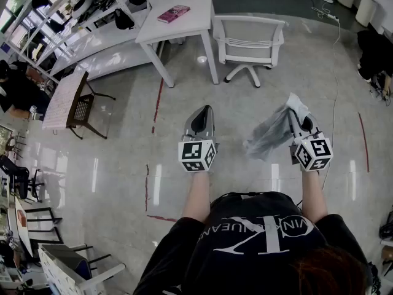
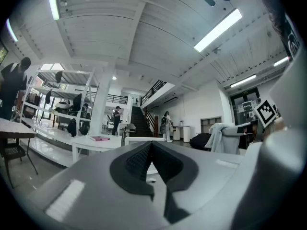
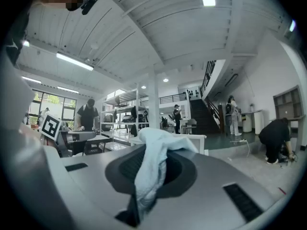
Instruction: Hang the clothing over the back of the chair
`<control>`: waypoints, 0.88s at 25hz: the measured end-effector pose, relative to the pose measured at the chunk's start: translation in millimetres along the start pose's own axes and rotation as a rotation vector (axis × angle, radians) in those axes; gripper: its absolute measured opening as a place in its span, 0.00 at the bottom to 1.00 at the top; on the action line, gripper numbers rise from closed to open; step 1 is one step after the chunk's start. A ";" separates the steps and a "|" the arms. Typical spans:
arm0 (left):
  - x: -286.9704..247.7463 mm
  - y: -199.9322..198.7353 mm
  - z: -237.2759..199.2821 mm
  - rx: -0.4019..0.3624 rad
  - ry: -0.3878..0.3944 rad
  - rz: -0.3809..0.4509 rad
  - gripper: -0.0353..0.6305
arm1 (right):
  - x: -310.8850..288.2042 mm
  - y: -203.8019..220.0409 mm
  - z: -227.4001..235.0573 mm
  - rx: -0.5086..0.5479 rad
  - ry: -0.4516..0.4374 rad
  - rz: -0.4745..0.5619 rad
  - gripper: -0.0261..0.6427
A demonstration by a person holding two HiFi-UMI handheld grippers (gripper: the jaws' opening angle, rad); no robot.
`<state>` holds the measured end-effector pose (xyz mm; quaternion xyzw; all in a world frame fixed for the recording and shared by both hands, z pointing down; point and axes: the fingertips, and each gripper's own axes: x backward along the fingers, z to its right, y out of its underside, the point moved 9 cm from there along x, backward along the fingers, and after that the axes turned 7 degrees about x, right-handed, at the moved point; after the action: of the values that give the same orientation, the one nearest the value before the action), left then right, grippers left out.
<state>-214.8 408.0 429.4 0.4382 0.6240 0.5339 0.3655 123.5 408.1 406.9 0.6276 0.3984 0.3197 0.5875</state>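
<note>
The fingers of the right gripper (image 1: 299, 117) are pinched on a bunched fold of the clothing (image 1: 269, 139), a pale grey garment. A small tuft pokes out past the tips and the rest hangs down on the left side of that gripper. The fingers of the left gripper (image 2: 151, 150) are pressed together with nothing between them. Both grippers are held level over the floor, the left one well apart from the cloth.

The main risk, as I judge it, is the single-point hold. The garment is gathered rather than spread, so laid over the chair back that way it would likely land as a lump with most of its weight on one side and slide off. The closed left gripper would have to take a second edge to spread it. The chair (image 1: 250, 42) is a white office chair on a wheeled base, so a push from the cloth or a gripper could roll or turn it away. It also appears to face the person, so the backrest would be on its far side, which means a reach over the seat or a walk around.

The chair stands far ahead, well apart from both grippers, and only bare floor with red tape lines (image 1: 158, 106) lies between. A white bench (image 1: 196, 11) carrying a pink book (image 1: 174, 13) stands just left of the chair. A wooden chair (image 1: 83, 106) is off to the left, and a cable (image 1: 334, 29) trails on the floor to the right.
</note>
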 end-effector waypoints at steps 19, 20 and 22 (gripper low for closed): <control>-36.4 -1.9 -49.8 0.004 0.006 -0.010 0.07 | -48.4 0.9 13.8 -0.018 0.089 -0.005 0.10; -41.9 -2.5 -52.8 0.003 0.004 -0.011 0.07 | -54.4 1.0 15.8 -0.017 0.085 -0.005 0.10; -53.9 -4.0 -58.0 0.003 -0.001 -0.010 0.07 | -67.0 1.1 19.6 -0.006 0.070 -0.010 0.10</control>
<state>-250.2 337.2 434.3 0.4358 0.6270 0.5309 0.3675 108.6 340.0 410.5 0.6122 0.4208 0.3400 0.5767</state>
